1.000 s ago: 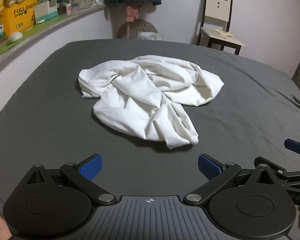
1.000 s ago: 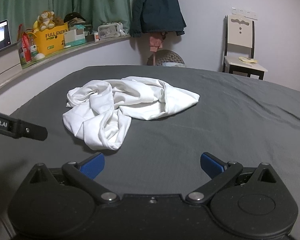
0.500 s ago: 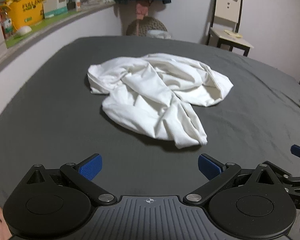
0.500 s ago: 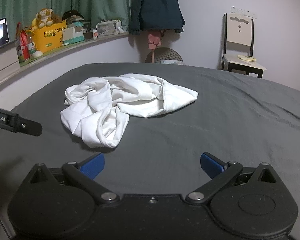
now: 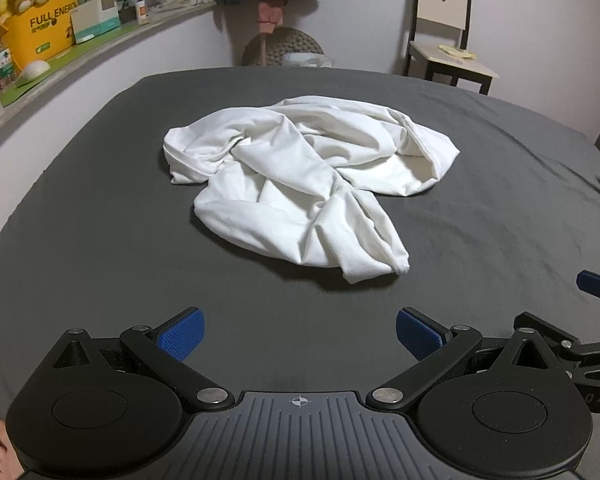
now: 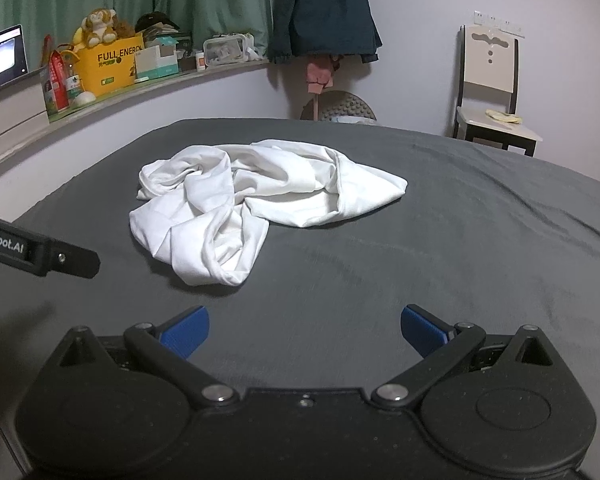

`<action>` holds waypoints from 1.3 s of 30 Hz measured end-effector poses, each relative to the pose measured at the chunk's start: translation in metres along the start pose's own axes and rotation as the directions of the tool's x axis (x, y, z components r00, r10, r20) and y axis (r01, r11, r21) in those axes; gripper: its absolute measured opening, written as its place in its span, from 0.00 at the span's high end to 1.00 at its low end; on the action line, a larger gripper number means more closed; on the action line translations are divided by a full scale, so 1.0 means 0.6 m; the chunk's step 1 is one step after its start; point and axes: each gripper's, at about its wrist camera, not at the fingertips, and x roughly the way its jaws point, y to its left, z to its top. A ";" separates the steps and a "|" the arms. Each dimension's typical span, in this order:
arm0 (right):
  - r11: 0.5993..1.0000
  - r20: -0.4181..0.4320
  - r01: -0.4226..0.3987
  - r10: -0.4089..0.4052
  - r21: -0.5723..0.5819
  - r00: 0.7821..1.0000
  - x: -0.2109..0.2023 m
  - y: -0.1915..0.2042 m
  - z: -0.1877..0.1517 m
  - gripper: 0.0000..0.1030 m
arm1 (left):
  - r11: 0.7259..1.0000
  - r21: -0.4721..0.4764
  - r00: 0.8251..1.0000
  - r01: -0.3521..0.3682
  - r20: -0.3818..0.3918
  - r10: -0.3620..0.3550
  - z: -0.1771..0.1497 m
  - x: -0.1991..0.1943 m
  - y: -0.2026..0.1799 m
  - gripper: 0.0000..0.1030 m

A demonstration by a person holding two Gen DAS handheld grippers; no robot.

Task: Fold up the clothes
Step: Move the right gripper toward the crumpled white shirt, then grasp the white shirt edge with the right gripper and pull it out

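Both grippers have eased forward over the last second, so the crumpled white garment [image 5: 308, 188] now sits larger and closer ahead of the jaws in each wrist view, though it has not been touched. It lies in a heap in the middle of the dark grey bed sheet [image 5: 100, 240], well ahead of the left gripper [image 5: 299, 332] and ahead and somewhat left of the right gripper [image 6: 304, 330]. Each pair of jaws is spread wide and holds nothing. The main risk, as I judge it, is a blind grab: the cloth is twisted on itself, with a rolled lobe nearest the left jaws and an open hem or sleeve mouth on the far right, so pinching the closest fold would likely catch several layers and lift a knot rather than an edge. Coming down too steeply could also nip the sheet beneath and drag it along. With the two grippers close side by side, the right one's finger [image 5: 598, 286] already showing beside the left jaws, they could collide if both reach for the same near lobe.
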 end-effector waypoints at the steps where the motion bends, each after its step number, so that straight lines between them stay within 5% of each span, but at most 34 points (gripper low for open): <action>1: 1.000 0.001 -0.001 0.001 0.000 1.000 0.001 0.000 -0.001 0.00 | 1.000 -0.003 1.000 -0.001 -0.002 0.001 0.000 0.001 0.001 0.00; 12: 0.990 0.068 -0.067 0.076 -0.124 0.995 0.056 0.046 0.037 0.00 | 0.998 -0.046 0.999 -0.034 -0.001 0.034 0.000 0.003 0.020 0.00; 21: 0.945 0.096 -0.123 0.158 -0.303 0.983 0.104 0.112 0.052 0.02 | 0.996 -0.077 0.999 -0.048 0.003 0.048 0.002 0.006 0.034 0.00; 30: 0.949 0.013 -0.169 0.179 -0.265 0.984 0.200 0.129 0.058 0.45 | 0.975 -0.157 0.988 -0.155 -0.038 0.151 -0.001 0.016 0.070 0.00; 34: 0.944 -0.048 -0.257 0.252 -0.209 0.966 0.224 0.126 0.061 0.90 | 0.960 -0.237 0.988 -0.150 -0.052 0.142 -0.006 0.025 0.095 0.00; 39: 0.914 -0.034 -0.378 0.377 -0.149 0.925 0.212 0.118 0.073 0.94 | 0.950 -0.281 0.991 -0.135 -0.044 0.128 -0.015 0.034 0.109 0.00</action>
